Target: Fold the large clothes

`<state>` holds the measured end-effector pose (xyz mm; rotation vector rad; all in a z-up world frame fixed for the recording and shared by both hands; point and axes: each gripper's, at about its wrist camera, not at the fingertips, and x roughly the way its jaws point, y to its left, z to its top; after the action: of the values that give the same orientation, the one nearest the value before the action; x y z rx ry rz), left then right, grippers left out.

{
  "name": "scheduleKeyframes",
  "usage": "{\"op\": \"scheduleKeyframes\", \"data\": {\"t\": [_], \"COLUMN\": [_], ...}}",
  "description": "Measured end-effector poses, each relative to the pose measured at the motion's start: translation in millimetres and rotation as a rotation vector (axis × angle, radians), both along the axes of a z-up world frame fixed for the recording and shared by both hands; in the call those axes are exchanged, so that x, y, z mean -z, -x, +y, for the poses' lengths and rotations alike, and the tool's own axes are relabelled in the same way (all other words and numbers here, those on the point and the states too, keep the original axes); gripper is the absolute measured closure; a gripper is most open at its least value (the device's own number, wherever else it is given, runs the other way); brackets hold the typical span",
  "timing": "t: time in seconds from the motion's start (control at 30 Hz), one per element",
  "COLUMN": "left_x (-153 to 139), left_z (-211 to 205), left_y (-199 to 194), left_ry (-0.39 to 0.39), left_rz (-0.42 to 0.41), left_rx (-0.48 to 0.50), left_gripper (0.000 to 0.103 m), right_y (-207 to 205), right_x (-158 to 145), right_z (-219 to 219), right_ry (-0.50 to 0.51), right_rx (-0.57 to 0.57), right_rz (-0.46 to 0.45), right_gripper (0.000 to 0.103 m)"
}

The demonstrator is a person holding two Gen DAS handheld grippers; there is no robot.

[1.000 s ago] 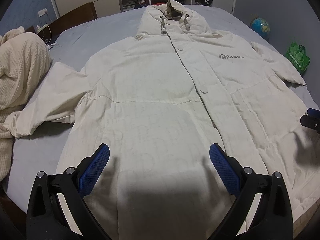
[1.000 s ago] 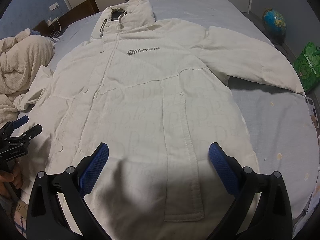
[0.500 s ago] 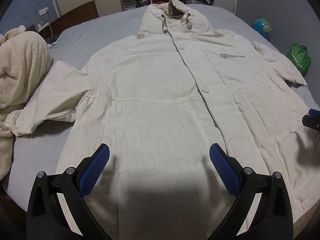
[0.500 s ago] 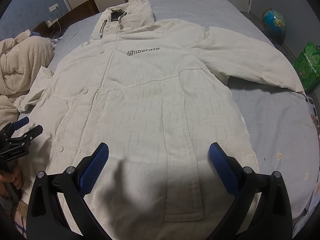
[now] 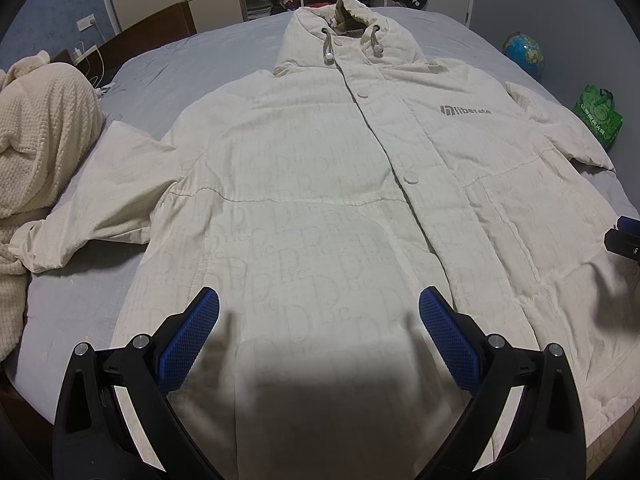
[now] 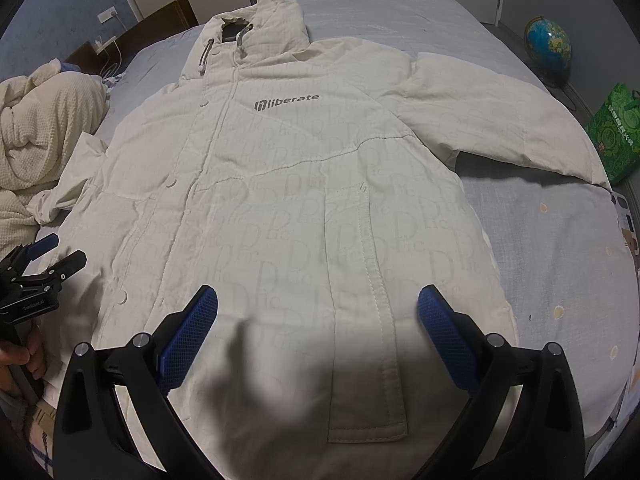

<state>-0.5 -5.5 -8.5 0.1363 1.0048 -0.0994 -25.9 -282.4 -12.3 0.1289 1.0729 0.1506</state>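
Observation:
A large cream hooded jacket [image 5: 320, 208] [image 6: 288, 208] with a grey "liberate" logo lies face up and spread flat on a grey bed, hood at the far end, both sleeves stretched out sideways. My left gripper [image 5: 319, 308] hovers open over the lower left half of the jacket, nothing between its blue pads. My right gripper [image 6: 317, 308] hovers open over the lower right half, above the pocket flap [image 6: 366, 400]. In the right wrist view the left gripper [image 6: 44, 264] shows at the left edge, held by a hand [image 6: 20, 360].
A beige knitted blanket [image 5: 40, 140] is heaped at the bed's left side, touching the left sleeve end. A globe [image 6: 548, 42] and a green bag [image 6: 616, 132] stand on the floor to the right. Shelves and a headboard [image 5: 160, 20] lie beyond the bed [image 6: 560, 248].
The left wrist view has tilted slightly down, so the jacket sits a little lower in frame. Both grippers stay open above the hem, and the jacket has not moved.

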Motion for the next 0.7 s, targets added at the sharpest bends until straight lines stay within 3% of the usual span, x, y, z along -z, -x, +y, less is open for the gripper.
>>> {"op": "scheduleKeyframes", "data": {"t": [0.7], "left_x": [0.1], "left_z": [-1.2], "left_y": [-0.2], "left_ry": [0.000], "left_rz": [-0.001], "left_rx": [0.000], "left_gripper": [0.007], "right_y": [0.2], "right_x": [0.6], "right_z": [-0.2], "right_ry": [0.000], "right_rx": [-0.001], "right_rz": [0.000], "right_gripper": [0.007]}}
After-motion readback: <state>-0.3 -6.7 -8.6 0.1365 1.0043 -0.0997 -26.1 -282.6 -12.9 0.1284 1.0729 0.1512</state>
